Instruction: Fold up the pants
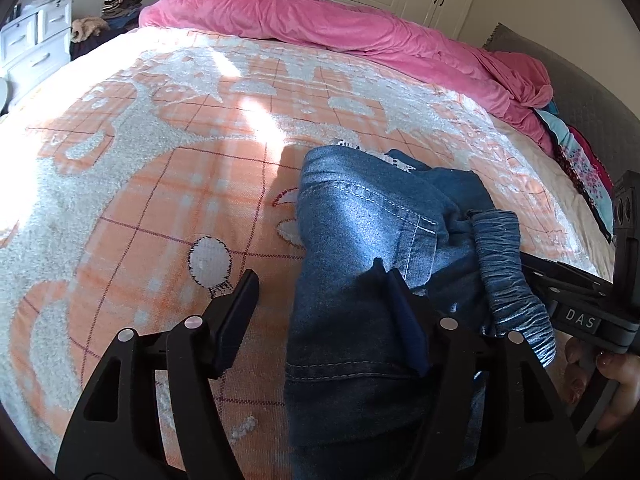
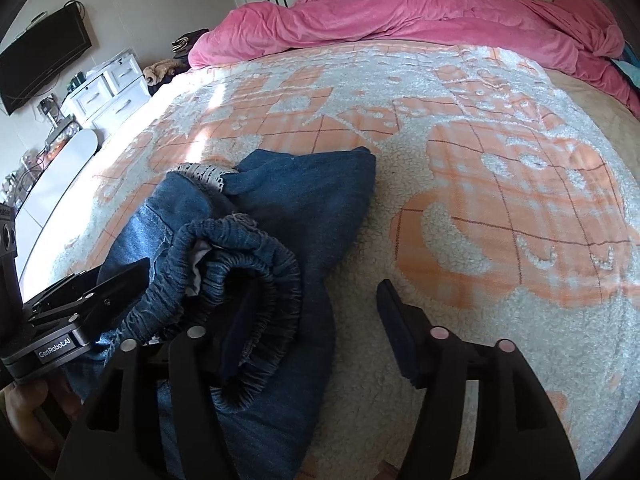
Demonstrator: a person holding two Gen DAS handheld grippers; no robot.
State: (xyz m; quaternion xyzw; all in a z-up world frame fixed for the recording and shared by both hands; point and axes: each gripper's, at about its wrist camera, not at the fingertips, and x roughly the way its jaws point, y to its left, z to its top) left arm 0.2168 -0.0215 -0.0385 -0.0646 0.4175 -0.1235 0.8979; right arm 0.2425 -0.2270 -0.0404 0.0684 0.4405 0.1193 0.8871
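Blue denim pants point(image 1: 360, 248) lie bunched and partly folded on the bed, the elastic waistband point(image 1: 508, 264) curled up on their right side. My left gripper point(image 1: 324, 300) is open; its right finger rests on the denim and its left finger is over the blanket. In the right wrist view the pants point(image 2: 288, 216) lie left of centre, with the waistband point(image 2: 256, 280) looped over my left finger. My right gripper point(image 2: 316, 320) is open and straddles the pants' right edge. Each gripper shows in the other's view: the right one point(image 1: 576, 300) and the left one point(image 2: 80, 300).
The bed is covered by an orange and white fleece blanket point(image 1: 160, 160). A pink duvet point(image 1: 320, 20) is piled along the far side. Patterned clothes point(image 1: 576, 152) lie at the right edge. White drawers point(image 2: 108, 92) and a wall TV point(image 2: 44, 52) stand to the left.
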